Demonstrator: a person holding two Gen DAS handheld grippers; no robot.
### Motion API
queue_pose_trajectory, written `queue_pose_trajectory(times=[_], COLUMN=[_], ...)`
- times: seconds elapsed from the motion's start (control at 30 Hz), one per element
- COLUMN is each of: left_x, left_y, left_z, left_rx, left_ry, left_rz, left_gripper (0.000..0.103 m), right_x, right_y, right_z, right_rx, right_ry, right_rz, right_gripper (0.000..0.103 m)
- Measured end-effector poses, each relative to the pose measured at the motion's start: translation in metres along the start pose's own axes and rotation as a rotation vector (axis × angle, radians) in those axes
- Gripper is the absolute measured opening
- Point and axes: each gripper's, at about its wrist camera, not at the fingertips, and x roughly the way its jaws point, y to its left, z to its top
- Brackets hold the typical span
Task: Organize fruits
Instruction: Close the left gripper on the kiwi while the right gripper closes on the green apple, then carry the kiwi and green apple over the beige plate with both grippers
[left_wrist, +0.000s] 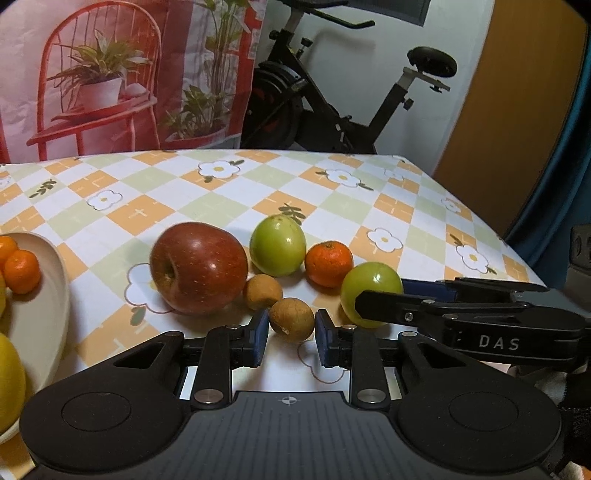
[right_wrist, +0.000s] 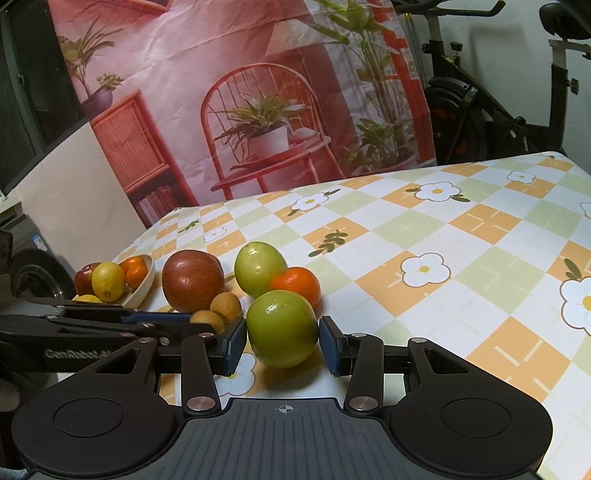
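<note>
Blue-padded and black, the left hand-held gripper (left_wrist: 291, 338) brackets a small round brown fruit (left_wrist: 291, 320) on the bench (left_wrist: 369, 206), which wears a checked orange, green and white cloth with a flower print. Its jaws stand narrow, hard by the fruit's sides; whether the pads already press cannot be told. Alongside, the right hand-held gripper (right_wrist: 282, 341) flanks a glossy green round fruit (right_wrist: 282, 328), its left pad against the skin, a sliver of gap at its right pad, so a firm hold is uncertain too. Close behind lie a large red apple (left_wrist: 198, 267), a second small brown fruit (left_wrist: 262, 291), another green fruit (left_wrist: 277, 245) and a small orange mandarin (left_wrist: 328, 263). At the left stands a cream shallow bowl (right_wrist: 142, 288), already holding mandarins, lemons and a red apple. By the look of it, the picking-up step is under way; next, each grip should be firmed, then the fruit lifted clear of its neighbours and carried left to the bowl.
</note>
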Motion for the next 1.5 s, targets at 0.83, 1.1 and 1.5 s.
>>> queue_pose_trajectory(times=[0.83,1.1,1.5], left_x=[-0.097,-0.133,-0.126], left_y=[0.06,0.117,0.163], left_z=[-0.015,-0.015,-0.016], left_rx=[-0.059,-0.159,-0.201], left_ry=[-0.145,-0.203,-0.136], left_rz=[0.113,0.233,0.288], left_gripper=[0.029,0.029,0.029], right_x=[-0.004,0.011,0.106], right_y=[0.033,0.084,0.185], right_z=[0.005,0.031,0.069], right_rx=[-0.07,-0.166,-0.341], right_ry=[0.009,0.017,0.154], right_rz=[-0.058,0.02,0.147], right_gripper=[0.04,0.04,0.04])
